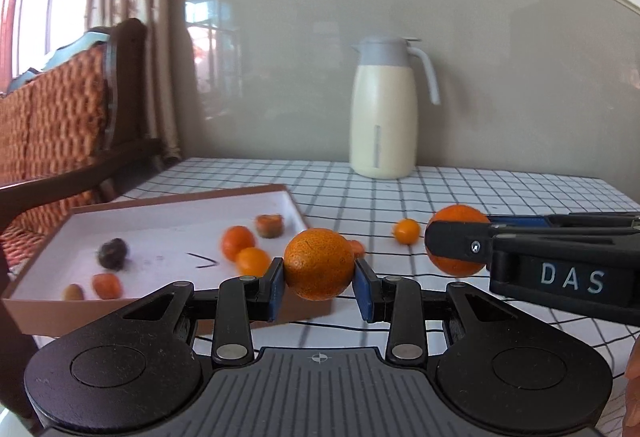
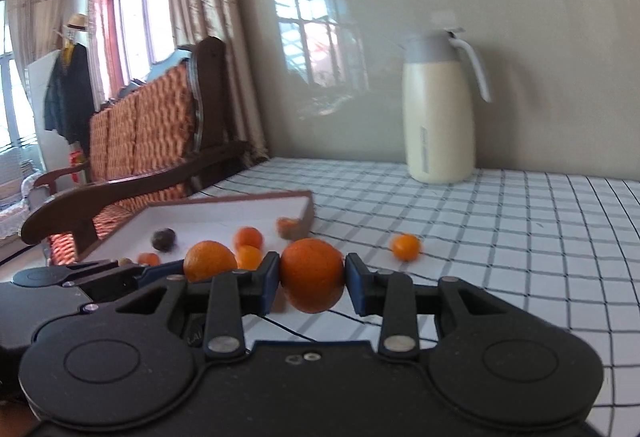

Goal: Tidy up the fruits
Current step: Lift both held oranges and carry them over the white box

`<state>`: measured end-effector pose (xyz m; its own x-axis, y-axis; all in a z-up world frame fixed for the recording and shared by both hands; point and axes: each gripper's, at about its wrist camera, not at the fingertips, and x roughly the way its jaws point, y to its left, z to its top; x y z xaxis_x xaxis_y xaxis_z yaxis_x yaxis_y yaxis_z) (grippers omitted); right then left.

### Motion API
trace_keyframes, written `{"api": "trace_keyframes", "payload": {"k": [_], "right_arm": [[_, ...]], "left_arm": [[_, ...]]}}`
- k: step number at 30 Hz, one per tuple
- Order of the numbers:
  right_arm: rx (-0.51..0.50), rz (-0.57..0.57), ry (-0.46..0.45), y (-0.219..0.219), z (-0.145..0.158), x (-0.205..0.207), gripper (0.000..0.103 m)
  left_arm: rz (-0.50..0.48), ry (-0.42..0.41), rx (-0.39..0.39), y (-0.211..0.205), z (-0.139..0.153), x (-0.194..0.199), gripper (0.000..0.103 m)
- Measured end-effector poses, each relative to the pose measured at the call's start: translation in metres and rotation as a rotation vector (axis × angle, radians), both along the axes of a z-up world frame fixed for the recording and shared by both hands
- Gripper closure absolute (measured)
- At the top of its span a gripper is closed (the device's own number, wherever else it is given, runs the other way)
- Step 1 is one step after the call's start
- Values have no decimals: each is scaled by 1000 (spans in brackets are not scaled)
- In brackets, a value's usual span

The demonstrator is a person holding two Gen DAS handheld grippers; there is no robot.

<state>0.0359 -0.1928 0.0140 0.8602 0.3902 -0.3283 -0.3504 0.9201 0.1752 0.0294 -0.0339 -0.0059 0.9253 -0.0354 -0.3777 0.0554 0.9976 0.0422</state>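
Observation:
My left gripper point(image 1: 319, 269) is shut on an orange point(image 1: 319, 263), held just above the near right corner of a shallow white box point(image 1: 168, 213) with brown walls. My right gripper point(image 2: 312, 277) is shut on a second orange point(image 2: 312, 274); it shows in the left wrist view point(image 1: 456, 241) at the right, above the table. The left-held orange shows in the right wrist view point(image 2: 210, 260). The box holds several small oranges point(image 1: 238, 242), a dark plum point(image 1: 113, 252) and other small fruit. A small orange point(image 1: 406, 230) lies loose on the checked cloth, also seen in the right wrist view point(image 2: 406, 246).
A cream thermos jug point(image 1: 384, 109) with a grey lid stands at the back of the table against the grey wall. A wooden sofa with orange cushions point(image 1: 60, 117) stands left of the table. The checked tablecloth point(image 2: 520, 237) covers the table.

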Motion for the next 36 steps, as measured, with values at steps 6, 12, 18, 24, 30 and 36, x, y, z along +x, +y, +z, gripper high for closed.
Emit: {"api": "trace_keyframes", "payload": {"k": [6, 12, 18, 24, 30, 36], "right_arm": [[26, 26, -39, 18, 8, 9, 76], [28, 39, -74, 38, 12, 20, 76], [43, 50, -89, 57, 13, 32, 76], [47, 64, -78, 74, 9, 44, 76], [31, 75, -63, 88, 4, 57, 76], [29, 65, -54, 96, 1, 70, 76]], "left_arm": [[76, -13, -6, 29, 3, 3, 66], [165, -29, -15, 61, 9, 5, 66], [252, -43, -13, 94, 12, 14, 66], [325, -62, -6, 121, 14, 24, 66], [373, -61, -10, 144, 15, 35, 66], [395, -47, -13, 157, 12, 47, 66]]}}
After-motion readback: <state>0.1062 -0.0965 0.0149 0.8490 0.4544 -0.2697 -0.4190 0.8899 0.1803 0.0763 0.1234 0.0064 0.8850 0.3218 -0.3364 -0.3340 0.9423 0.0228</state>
